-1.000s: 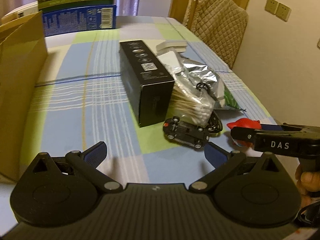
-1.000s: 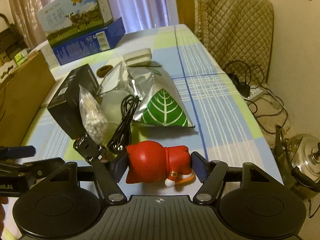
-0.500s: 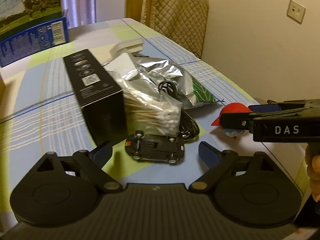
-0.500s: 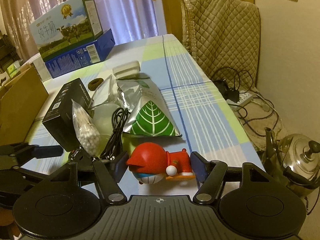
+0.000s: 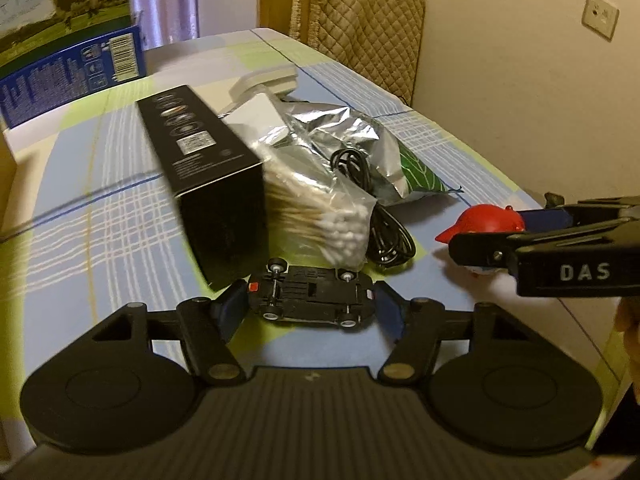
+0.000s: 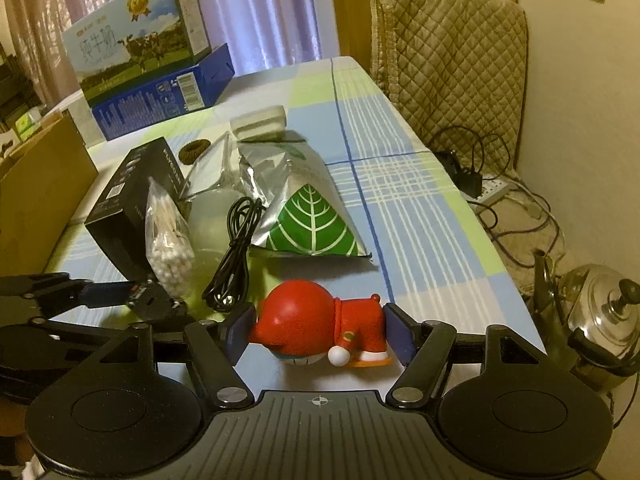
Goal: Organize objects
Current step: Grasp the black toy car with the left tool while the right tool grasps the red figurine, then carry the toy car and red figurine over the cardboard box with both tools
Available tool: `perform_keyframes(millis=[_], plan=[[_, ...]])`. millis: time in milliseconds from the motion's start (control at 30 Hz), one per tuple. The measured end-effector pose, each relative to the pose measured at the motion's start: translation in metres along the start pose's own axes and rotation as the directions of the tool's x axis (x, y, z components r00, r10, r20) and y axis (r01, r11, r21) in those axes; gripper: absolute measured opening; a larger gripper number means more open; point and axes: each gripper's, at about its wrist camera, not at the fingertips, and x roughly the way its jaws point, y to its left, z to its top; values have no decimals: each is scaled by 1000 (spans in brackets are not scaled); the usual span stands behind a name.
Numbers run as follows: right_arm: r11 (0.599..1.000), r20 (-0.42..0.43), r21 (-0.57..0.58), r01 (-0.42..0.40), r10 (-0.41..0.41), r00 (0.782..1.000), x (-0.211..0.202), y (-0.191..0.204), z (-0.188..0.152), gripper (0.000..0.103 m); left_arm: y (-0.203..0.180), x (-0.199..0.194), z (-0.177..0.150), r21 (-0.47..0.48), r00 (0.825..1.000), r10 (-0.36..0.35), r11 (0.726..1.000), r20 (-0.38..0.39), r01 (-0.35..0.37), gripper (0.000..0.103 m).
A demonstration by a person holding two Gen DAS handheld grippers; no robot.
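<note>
On the plaid table, left claw clamps toy car, right claw the red figurine.

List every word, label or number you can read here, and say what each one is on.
"DAS": white letters on the right gripper, seen from the left wrist.
"纯牛奶": milk carton.
Black box: icons, code label and side lettering too blurred.
Blue box: barcode and print too small.

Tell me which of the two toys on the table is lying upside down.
The black toy car, between the left gripper's fingers: its underside and axles face up. The red figurine in the right gripper lies face down instead.
</note>
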Motion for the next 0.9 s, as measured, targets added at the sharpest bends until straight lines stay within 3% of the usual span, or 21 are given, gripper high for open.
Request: perform_keyframes(millis=[600,900], plan=[[999,-50,17,29,-28,998,11,4,-4,71,10,-38,-23,-78,1000,27,997,-1,-27,63],[999,2,-32,37,-37,999,-4,16,-4,71,10,-60,-27,-92,999,33,995,15,-32,63]])
